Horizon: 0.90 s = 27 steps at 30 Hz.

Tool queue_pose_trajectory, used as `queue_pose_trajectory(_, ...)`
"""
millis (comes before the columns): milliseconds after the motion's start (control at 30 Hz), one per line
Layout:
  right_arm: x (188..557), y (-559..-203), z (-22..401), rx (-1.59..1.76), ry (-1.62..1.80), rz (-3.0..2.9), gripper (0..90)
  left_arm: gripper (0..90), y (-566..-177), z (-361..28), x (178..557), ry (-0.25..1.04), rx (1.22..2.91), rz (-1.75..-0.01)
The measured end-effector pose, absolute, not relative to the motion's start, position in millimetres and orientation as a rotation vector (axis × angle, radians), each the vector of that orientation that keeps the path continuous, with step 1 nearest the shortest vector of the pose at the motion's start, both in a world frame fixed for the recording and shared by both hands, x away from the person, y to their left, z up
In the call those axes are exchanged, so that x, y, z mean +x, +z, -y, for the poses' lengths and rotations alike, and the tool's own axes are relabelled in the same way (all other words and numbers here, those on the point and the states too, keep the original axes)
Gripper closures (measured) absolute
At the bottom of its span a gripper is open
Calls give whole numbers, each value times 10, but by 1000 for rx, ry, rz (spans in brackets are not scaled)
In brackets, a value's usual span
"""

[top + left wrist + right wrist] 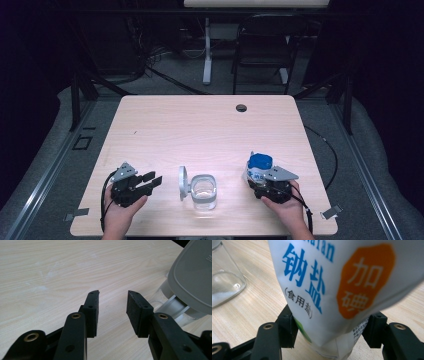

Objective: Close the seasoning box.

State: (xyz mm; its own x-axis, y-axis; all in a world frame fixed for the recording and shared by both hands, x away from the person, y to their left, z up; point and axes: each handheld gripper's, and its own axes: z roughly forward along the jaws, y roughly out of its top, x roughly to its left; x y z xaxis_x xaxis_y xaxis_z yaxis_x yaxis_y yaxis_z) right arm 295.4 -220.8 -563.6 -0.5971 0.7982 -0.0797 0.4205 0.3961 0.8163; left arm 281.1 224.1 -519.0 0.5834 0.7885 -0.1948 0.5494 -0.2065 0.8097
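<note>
A white salt bag [260, 165] with a blue cap stands upright near the table's front right. My right gripper [256, 181] is shut on its lower part. In the right gripper view the bag [332, 277], printed in blue with an orange patch, is pinched between the jaws of that gripper [332, 326]. A clear glass jar [204, 191] stands at the front middle with its grey hinged lid [183, 182] swung open to the left. Some white grains lie in the jar [224, 282]. My left gripper [152, 179] rests left of the jar, open and holding nothing. Its jaws [112, 298] point at bare wood, with the lid [192, 277] to their right.
The light wooden table [200, 125] has a small round cable hole [241, 108] near its far edge. A dark folding chair [260, 45] and a white desk leg [207, 50] stand beyond the table. Cables trail from both grippers over the front edge.
</note>
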Motion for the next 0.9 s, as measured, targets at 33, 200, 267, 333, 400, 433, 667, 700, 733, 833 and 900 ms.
queue_pose_trajectory(33, 2952, -5634, 2205, 1044, 1085, -2193, 397, 625, -5191, -2239, 2810, 321, 1889, -1081)
queue_pose_trajectory(200, 2947, -5624, 2198, 1041, 1085, -2205, 397, 626, -5196, -2234, 2812, 321, 1889, -1084)
queue_pose_trajectory(267, 2942, -5616, 2191, 1038, 1073, -2207, 397, 626, -5197, -2234, 2813, 320, 1887, -1083)
queue_pose_trajectory(333, 2941, -5614, 2180, 1029, 1076, -2205, 397, 626, -5199, -2235, 2813, 321, 1889, -1084)
queue_pose_trajectory(400, 2935, -5603, 2164, 1019, 1085, -2211, 397, 626, -5203, -2234, 2814, 321, 1888, -1084)
queue_pose_trajectory(433, 2931, -5598, 2157, 1013, 1089, -2209, 397, 626, -5204, -2234, 2814, 321, 1889, -1085)
queue_pose_trajectory(667, 2900, -5550, 2095, 973, 1092, -2205, 397, 625, -5199, -2239, 2813, 322, 1892, -1084)
queue_pose_trajectory(700, 2895, -5538, 2088, 961, 1077, -2213, 397, 625, -5200, -2239, 2813, 321, 1890, -1086)
queue_pose_trajectory(733, 2889, -5535, 2075, 953, 1070, -2206, 397, 625, -5202, -2240, 2813, 321, 1890, -1086)
queue_pose_trajectory(833, 2887, -5524, 2061, 945, 1076, -2214, 397, 625, -5201, -2250, 2809, 321, 1892, -1086)
queue_pose_trajectory(900, 2889, -5520, 2048, 942, 1081, -2213, 397, 625, -5201, -2256, 2809, 323, 1886, -1085)
